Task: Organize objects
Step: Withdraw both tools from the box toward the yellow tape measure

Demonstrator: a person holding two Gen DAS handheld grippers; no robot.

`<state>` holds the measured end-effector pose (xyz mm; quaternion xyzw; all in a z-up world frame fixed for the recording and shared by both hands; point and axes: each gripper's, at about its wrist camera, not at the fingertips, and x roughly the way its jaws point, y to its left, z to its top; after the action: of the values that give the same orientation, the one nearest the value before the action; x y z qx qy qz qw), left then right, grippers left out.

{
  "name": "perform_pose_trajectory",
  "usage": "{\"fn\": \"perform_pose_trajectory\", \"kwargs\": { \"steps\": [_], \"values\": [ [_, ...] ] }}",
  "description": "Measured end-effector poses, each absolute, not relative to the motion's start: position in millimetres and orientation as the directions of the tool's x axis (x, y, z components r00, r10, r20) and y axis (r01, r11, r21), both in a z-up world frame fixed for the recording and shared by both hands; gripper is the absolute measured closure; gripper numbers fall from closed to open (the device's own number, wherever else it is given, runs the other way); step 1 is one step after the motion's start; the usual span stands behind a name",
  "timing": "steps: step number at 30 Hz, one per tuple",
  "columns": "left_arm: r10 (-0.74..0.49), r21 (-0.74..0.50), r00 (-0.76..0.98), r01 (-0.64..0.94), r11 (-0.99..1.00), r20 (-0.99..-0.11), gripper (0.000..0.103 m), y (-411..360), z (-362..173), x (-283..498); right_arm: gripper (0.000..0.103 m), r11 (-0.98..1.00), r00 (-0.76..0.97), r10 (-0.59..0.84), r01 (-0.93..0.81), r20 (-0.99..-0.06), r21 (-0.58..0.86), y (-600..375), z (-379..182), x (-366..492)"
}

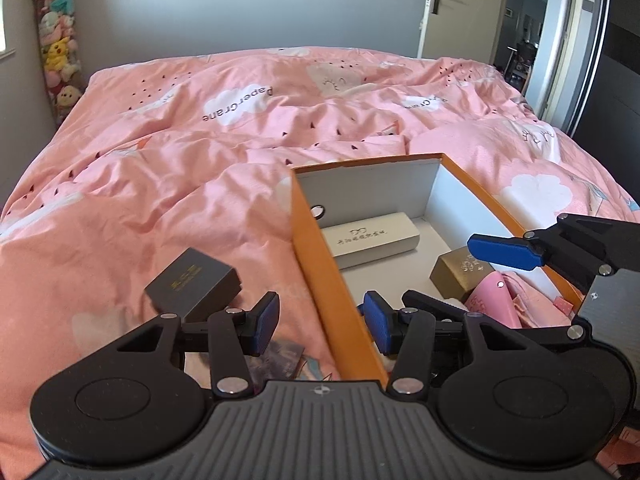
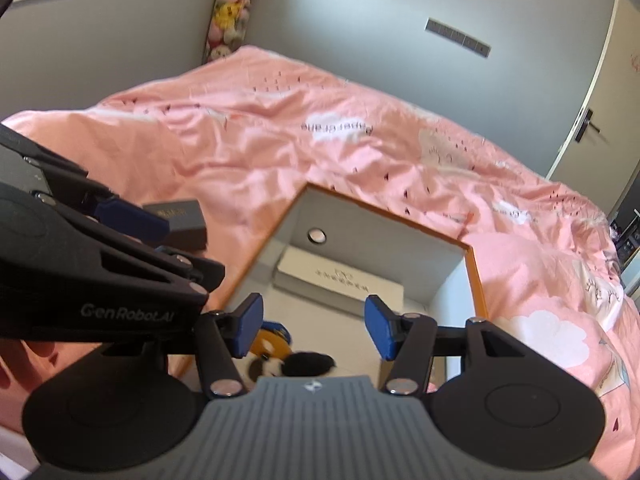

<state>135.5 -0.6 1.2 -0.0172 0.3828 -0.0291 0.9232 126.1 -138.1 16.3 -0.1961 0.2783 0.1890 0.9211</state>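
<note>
While both pairs of tongs hang over the orange box [image 1: 316, 280] on the bed [image 1: 168, 184], neither carries anything. Left tongs [image 1: 322, 322] stand spread and empty, straddling the box's near left wall, one pad outside over the bedding and one inside. Right tongs [image 2: 314, 326] are likewise spread with nothing between the pads; their jaws seem just to have let go, and they point down into the box, above a black-and-white plush toy [image 2: 296, 364] lying on the box floor beside something yellow and blue that is too blurred to name.

Inside the box, the sorted goods sit close together, apparently to leave floor free: a pink item [image 1: 492, 292] and a gold carton [image 1: 460, 276] at the near right, and a long white case [image 1: 372, 240] pushed against the far wall, below a round hole in the cardboard.

One dark grey box [image 1: 196, 284] is not yet packed; it rests tilted on the rumpled pink duvet, just left of the orange wall and just beyond the left pad. Judging by that position, it looks the likely next pick for the left hand.

Further off, stuffed toys [image 1: 58, 52] are stacked in a column in the corner, and a door [image 1: 452, 4] stands ajar.
</note>
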Motion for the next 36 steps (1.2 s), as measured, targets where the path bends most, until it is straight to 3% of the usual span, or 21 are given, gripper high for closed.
{"fn": "perform_pose_trajectory", "kwargs": {
  "steps": [6,19,22,28,30,36],
  "values": [
    [-0.073,-0.098,0.707,0.005,0.995,-0.704,0.046,27.0,2.4,117.8,0.045,0.833,0.784,0.308,-0.496,-0.539,-0.244,-116.4,17.0,108.3],
    [-0.057,-0.152,0.619,-0.102,0.983,-0.783,0.046,75.7,-28.1,97.2,0.046,0.72,0.695,0.398,-0.641,-0.598,-0.266,-70.8,-4.6,96.5],
    [-0.05,-0.146,0.587,-0.118,0.982,-0.808,0.046,81.5,-35.9,96.9,0.054,0.687,0.668,0.401,-0.672,-0.626,-0.277,-65.1,-10.0,93.8],
    [-0.051,-0.148,0.537,-0.14,0.979,-0.842,0.046,91.6,-49.0,99.2,0.057,0.619,0.636,0.393,-0.717,-0.664,-0.321,-50.5,-23.0,91.4],
    [-0.037,-0.138,0.516,-0.157,0.978,-0.856,0.046,93.9,-54.3,100.2,0.066,0.602,0.617,0.378,-0.73,-0.69,-0.323,-44.4,-29.5,94.4],
    [-0.014,-0.103,0.477,-0.162,0.981,-0.879,0.046,97.6,-66.5,101.1,0.066,0.613,0.556,0.329,-0.741,-0.764,-0.275,-31.9,-48.9,104.0]
  ]
}}
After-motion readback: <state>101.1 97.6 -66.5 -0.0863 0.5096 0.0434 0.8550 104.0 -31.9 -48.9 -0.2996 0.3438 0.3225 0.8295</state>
